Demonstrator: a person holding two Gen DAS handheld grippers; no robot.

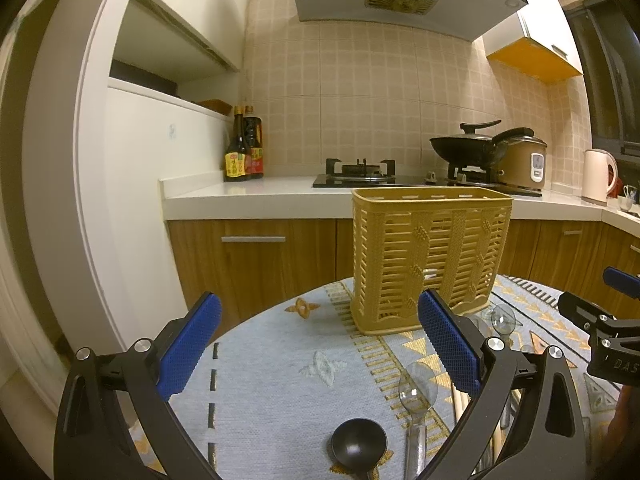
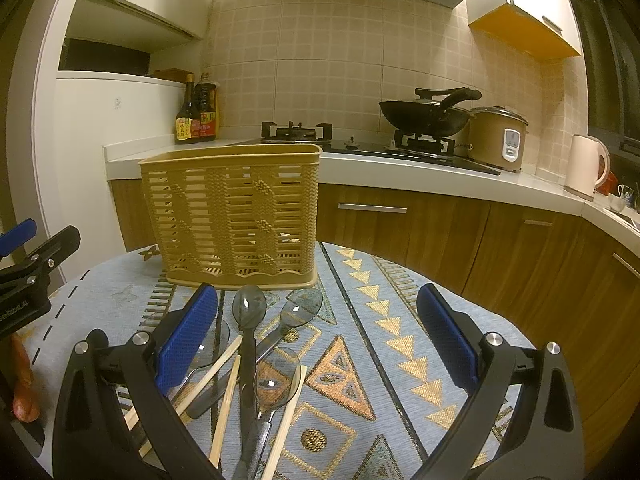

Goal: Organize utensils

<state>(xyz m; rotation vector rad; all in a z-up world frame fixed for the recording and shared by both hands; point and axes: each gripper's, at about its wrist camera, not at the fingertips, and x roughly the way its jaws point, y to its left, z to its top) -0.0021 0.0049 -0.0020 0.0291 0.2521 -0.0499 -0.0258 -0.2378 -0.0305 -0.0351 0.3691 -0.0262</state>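
A tan slatted utensil basket (image 1: 430, 260) stands upright on the patterned tablecloth; it also shows in the right wrist view (image 2: 236, 216). My left gripper (image 1: 320, 344) is open and empty, short of the basket. A black ladle (image 1: 359, 444) and a clear plastic spoon (image 1: 416, 396) lie below it. My right gripper (image 2: 318, 340) is open and empty above a pile of clear spoons (image 2: 249, 308), wooden chopsticks (image 2: 226, 408) and dark utensils. The pile lies toward its left finger (image 2: 186, 340).
The round table's cloth (image 2: 360, 344) ends close behind the basket. Beyond are wooden cabinets (image 1: 256, 256), a counter with sauce bottles (image 1: 244, 148), a gas stove, a wok (image 2: 426, 114), a rice cooker and a kettle (image 2: 586, 166). The other gripper shows at each view's edge.
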